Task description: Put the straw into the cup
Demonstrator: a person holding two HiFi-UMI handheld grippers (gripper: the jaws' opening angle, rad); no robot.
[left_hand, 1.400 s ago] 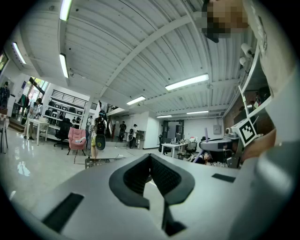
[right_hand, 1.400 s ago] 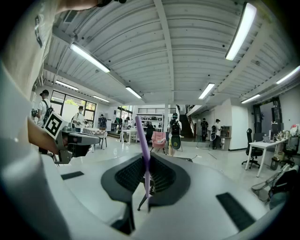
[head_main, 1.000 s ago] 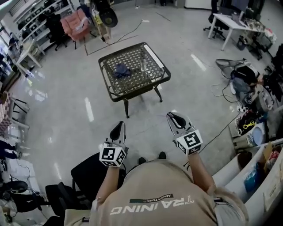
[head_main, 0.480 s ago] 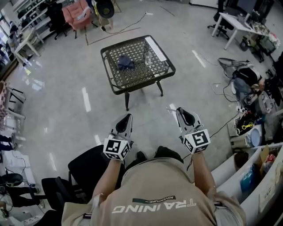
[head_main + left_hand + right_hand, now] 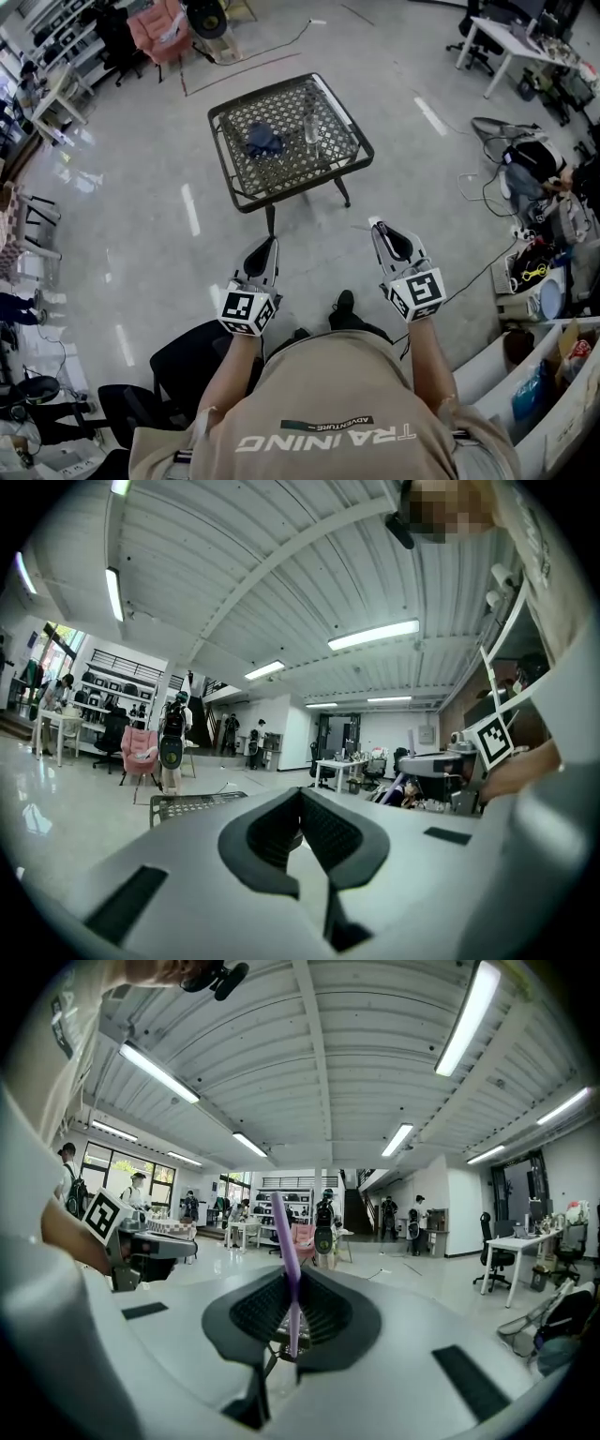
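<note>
A black mesh-topped table (image 5: 246, 200) stands on the floor ahead of me. On it stands a clear cup (image 5: 309, 129), with a crumpled blue cloth (image 5: 262, 141) to its left. My right gripper (image 5: 384, 235) is held level well short of the table, shut on a purple straw (image 5: 285, 1241) that stands upright between its pads. My left gripper (image 5: 265, 255) is level beside it, shut with nothing between its jaws. The table's near edge (image 5: 192, 803) shows low in the left gripper view.
A black chair (image 5: 187, 361) stands behind me on the left. Cables, bags and bins (image 5: 539, 272) crowd the floor at the right. A pink armchair (image 5: 155, 33) and desks (image 5: 502, 37) line the far side. Open grey floor lies between me and the table.
The person has stepped toward the table, one foot now showing ahead. Both grippers have travelled forward with the body; the straw stays in the right one.
</note>
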